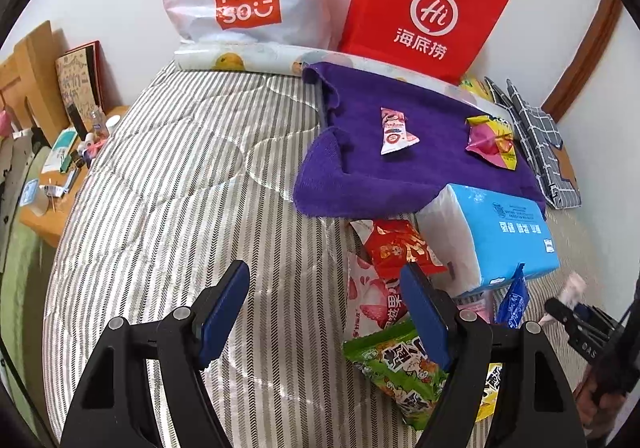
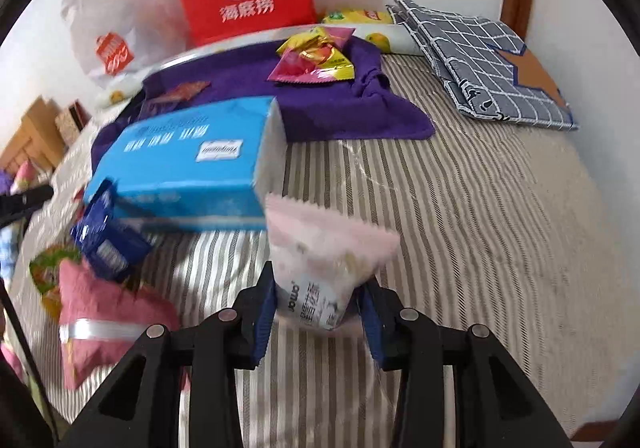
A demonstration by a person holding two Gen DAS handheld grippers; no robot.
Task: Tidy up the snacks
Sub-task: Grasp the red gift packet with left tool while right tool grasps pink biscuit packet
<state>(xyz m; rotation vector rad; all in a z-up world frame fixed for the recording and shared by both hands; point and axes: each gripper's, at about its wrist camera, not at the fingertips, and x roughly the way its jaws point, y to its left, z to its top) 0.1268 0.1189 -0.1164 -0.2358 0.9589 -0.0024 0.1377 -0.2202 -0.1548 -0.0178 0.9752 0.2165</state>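
Snacks lie scattered on the striped bed [image 1: 180, 175], the surface carrying everything we inspect. Ahead of both claws lies the purple towel [image 1: 400, 167], already bearing two small packets: a pink-and-white one [image 1: 394, 131] and a yellow-and-pink one [image 1: 492, 141]. Between the towel and the claws sits the blue tissue pack [image 1: 500, 232].

The right claw [image 2: 320, 312] is closed on a pale pink snack packet [image 2: 324, 260], gripped at its lower end, its long axis running up and away from the claw towards the towel. The view is motion-blurred, so we cannot read its label.

The left claw [image 1: 324, 312] stands wide open and holds nothing. Just beside its right finger lie the green packet [image 1: 396, 368], the strawberry-print pouch [image 1: 372, 296] and the red packet [image 1: 400, 248].

We judge the towel to be the collecting place; the right claw carries the next delivery, straight ahead past the tissue pack.
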